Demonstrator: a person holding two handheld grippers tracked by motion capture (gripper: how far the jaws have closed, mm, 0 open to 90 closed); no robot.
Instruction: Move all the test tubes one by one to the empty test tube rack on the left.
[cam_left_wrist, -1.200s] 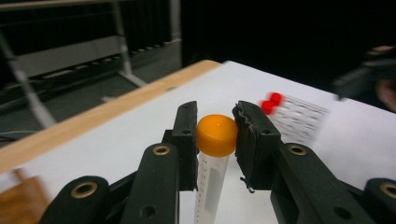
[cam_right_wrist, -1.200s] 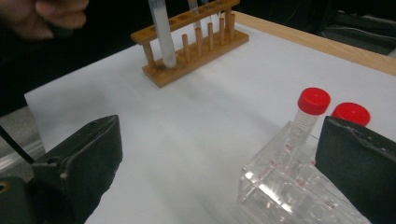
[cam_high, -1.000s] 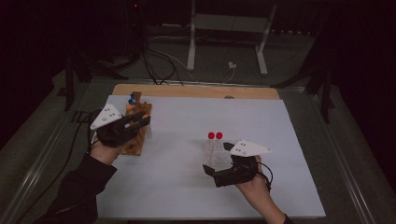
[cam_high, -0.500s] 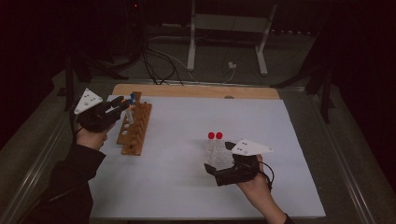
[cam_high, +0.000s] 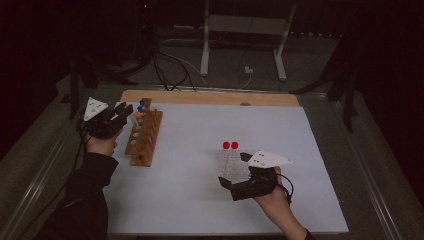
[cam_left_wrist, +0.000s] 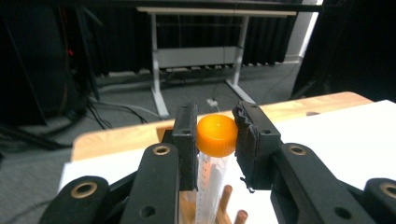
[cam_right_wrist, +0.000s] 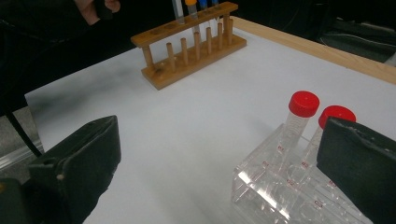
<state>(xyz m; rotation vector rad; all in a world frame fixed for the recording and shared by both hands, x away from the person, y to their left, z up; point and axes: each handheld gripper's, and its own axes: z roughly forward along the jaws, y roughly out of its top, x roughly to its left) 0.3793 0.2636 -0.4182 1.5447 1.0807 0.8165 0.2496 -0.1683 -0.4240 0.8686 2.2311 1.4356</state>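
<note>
My left gripper (cam_high: 123, 111) is shut on the orange cap (cam_left_wrist: 216, 135) of a clear tube (cam_left_wrist: 211, 186), which stands upright at the far end of the wooden rack (cam_high: 145, 137). Whether its foot sits in a hole I cannot tell. Blue-capped tubes (cam_high: 142, 104) stand in the rack just beyond it. My right gripper (cam_right_wrist: 219, 140) rests low on the white sheet, open, its jaws wide on either side of a clear plastic rack (cam_right_wrist: 280, 186). That rack holds two red-capped tubes (cam_right_wrist: 303, 105), also seen from above as the red caps (cam_high: 230, 145).
The white sheet (cam_high: 200, 200) covers a wooden tabletop (cam_high: 210, 97) whose far strip shows. Beyond it are a metal stand (cam_high: 240, 30) and cables on the floor. A person's sleeve (cam_high: 85, 195) comes in at the lower left.
The left hand has shifted left and toward the far end of the wooden rack, still gripping the orange-capped tube. The right hand has stayed put.
</note>
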